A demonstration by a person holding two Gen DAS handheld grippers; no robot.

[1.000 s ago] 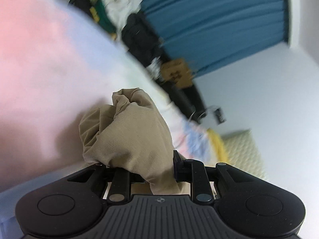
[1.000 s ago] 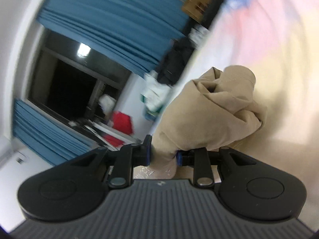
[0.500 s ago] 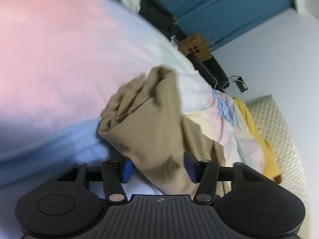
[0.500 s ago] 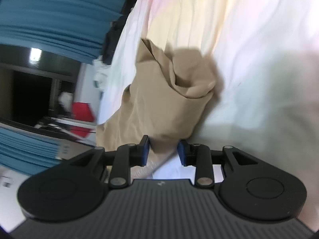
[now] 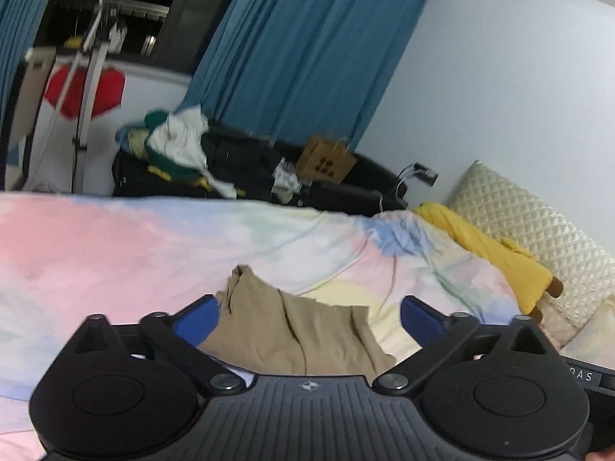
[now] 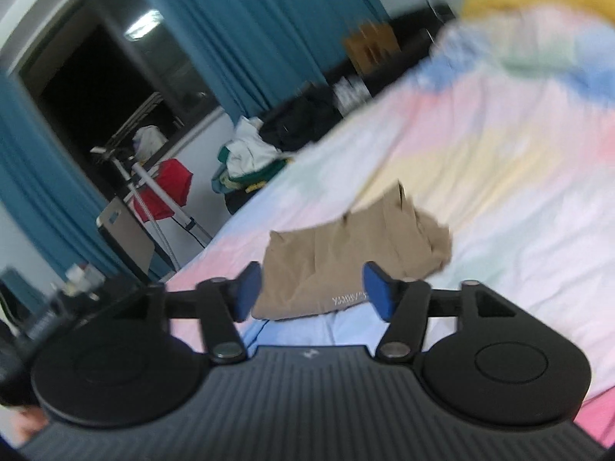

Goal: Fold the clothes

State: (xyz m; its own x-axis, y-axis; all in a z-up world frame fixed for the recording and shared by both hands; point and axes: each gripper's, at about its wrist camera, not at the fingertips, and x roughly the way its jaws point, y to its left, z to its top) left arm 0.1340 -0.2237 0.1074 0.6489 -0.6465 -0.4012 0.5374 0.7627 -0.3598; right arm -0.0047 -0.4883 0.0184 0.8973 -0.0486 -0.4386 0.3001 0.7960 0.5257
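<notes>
A tan garment [image 5: 292, 330] lies crumpled in a loose flat heap on the pastel bedspread [image 5: 115, 246]. In the left wrist view my left gripper [image 5: 307, 317] hangs open just above its near edge, blue pads wide apart and holding nothing. The right wrist view shows the same tan garment [image 6: 346, 257] with a small printed label at its near hem. My right gripper [image 6: 309, 288] is open over that hem, and the cloth lies free between the pads.
A yellow plush toy [image 5: 496, 257] and a quilted cream pillow [image 5: 538, 230] lie at the bed's right end. Beyond the bed's far side stand a heap of dark and white clothes [image 5: 180, 161], a cardboard box [image 5: 326, 161], blue curtains [image 5: 307, 50] and a drying rack [image 5: 88, 57].
Both grippers held bunches of the tan garment in the air, brought it down onto the bed, then opened and drew back. The garment now lies loose on the bedspread.
</notes>
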